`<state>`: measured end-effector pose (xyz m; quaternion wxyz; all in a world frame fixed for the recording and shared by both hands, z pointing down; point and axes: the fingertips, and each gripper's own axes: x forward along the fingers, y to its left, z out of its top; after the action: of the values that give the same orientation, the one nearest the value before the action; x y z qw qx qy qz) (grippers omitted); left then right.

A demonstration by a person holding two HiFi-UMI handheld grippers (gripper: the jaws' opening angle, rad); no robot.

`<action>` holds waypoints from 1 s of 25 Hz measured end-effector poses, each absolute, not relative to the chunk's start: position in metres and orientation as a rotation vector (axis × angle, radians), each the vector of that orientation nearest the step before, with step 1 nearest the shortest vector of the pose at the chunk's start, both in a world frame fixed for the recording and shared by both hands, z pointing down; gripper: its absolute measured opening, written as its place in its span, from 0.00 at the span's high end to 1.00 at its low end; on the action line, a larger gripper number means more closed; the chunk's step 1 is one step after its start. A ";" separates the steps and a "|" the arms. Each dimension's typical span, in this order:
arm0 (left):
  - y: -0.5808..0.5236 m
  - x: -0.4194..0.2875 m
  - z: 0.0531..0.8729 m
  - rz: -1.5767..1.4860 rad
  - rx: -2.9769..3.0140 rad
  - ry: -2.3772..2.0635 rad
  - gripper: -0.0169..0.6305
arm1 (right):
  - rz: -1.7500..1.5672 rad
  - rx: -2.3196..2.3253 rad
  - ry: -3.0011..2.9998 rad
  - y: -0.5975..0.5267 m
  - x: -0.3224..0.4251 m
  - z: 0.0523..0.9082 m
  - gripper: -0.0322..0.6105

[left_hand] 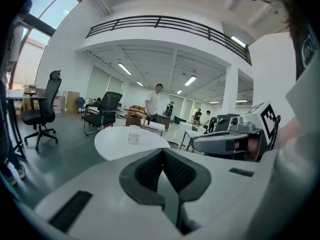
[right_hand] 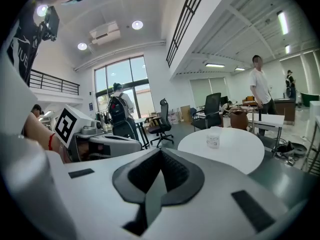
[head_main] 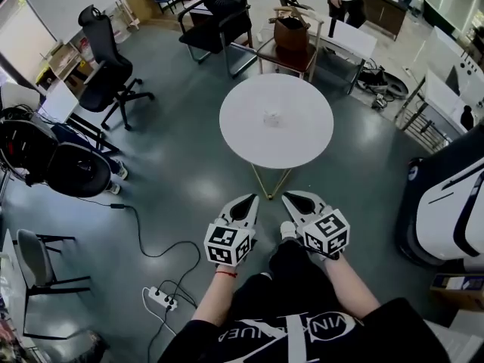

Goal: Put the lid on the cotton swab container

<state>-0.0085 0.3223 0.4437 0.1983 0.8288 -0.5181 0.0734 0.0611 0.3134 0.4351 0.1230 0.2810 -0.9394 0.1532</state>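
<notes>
A round white tabletop (head_main: 306, 146) on thin gold legs (head_main: 271, 181) stands mid-room on a glossy grey floor (head_main: 181, 180). A black swivel office chair (head_main: 106, 66) sits off to its left, a black sled-base chair (head_main: 219, 21) stands beyond it, and a white power strip (head_main: 161, 299) with a black cable lies on the floor nearer the camera. The hall is tall and white-walled, with a black-railed mezzanine (left_hand: 165, 25) overhead, a tall window (right_hand: 122, 81) at one end, and round ceiling lights (right_hand: 137, 24) and strip lights (left_hand: 125, 68) switched on.
</notes>
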 end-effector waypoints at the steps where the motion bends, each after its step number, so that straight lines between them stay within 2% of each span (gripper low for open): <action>1: 0.310 -0.008 0.443 0.202 2.316 -1.453 0.97 | 0.447 0.806 -2.739 0.301 0.060 0.435 0.95; 25: 0.132 -0.002 0.478 0.308 2.179 -1.445 0.97 | 0.571 0.612 -2.684 0.116 0.046 0.471 0.95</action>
<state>-0.0021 0.1321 0.4779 0.2517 0.8010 -0.5313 0.1132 0.0462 0.1160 0.4708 0.1644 0.2146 -0.9417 0.2005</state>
